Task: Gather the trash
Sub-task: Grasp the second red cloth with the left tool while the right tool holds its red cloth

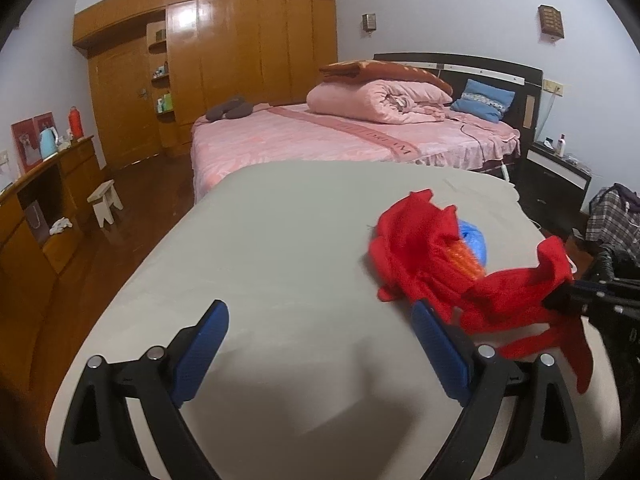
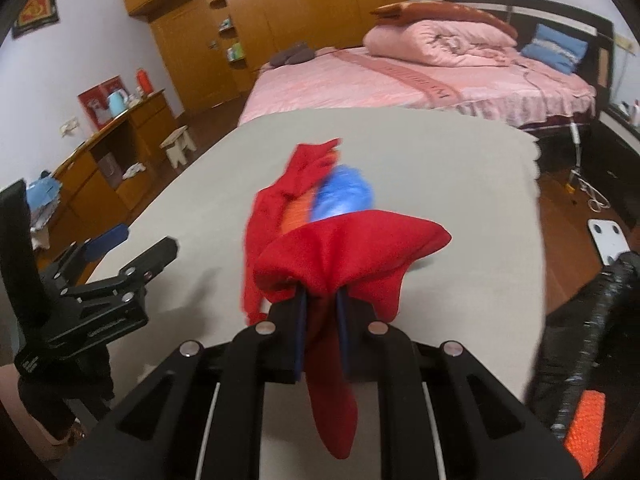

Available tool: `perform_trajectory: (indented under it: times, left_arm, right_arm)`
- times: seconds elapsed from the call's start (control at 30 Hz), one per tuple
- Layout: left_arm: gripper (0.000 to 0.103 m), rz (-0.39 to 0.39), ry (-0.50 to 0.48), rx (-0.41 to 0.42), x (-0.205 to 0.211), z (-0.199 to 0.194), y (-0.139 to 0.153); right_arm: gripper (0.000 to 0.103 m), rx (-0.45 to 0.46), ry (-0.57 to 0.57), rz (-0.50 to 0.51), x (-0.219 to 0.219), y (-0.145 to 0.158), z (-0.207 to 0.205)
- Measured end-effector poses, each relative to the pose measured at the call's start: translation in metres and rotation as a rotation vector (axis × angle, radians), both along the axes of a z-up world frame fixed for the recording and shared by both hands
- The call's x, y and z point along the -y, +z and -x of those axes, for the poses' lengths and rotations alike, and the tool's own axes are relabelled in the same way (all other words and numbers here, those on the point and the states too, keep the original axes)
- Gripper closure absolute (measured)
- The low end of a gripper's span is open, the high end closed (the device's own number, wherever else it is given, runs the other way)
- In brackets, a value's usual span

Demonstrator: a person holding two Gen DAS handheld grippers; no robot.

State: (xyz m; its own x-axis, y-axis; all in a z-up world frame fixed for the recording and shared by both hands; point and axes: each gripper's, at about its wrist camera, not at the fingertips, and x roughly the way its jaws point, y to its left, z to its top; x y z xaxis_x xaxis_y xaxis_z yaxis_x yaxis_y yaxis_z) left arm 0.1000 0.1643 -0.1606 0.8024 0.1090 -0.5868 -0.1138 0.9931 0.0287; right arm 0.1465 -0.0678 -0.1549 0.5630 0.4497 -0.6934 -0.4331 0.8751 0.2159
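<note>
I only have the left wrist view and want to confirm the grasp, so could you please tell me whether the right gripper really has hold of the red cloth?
Observer: Yes. The right gripper is shut on the red cloth, with a fold hanging down between its fingers.
Operator: Thank you. Is anything beside it on that side?
Observer: A crumpled black bag lies at the right edge.
Operator: And my own gripper?
Observer: The left gripper is open and holds nothing.
</note>
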Motion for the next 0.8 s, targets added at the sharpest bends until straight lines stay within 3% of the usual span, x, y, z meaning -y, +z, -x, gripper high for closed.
perform_trajectory:
  times: [0.37,0.67,0.77,0.8]
  left_arm:
    - [0.012,0.035,-0.068,0.024,0.032,-0.032,0.008]
    - [0.036,0.075,-0.118,-0.019,0.043,-0.073,-0.005]
    - [0.048,0.096,-0.136,-0.042,0.044,-0.082,-0.01]
    - [0.056,0.109,-0.144,-0.053,0.045,-0.085,-0.013]
  right_arm:
    - [0.091,0.034,-0.127,-0.006,0.036,0.007,-0.028]
    - [0.091,0.036,-0.139,-0.013,0.038,0.005,-0.045]
    - [0.09,0.032,-0.138,-0.018,0.038,0.003,-0.047]
    - [0.09,0.03,-0.139,-0.019,0.037,0.002,-0.047]
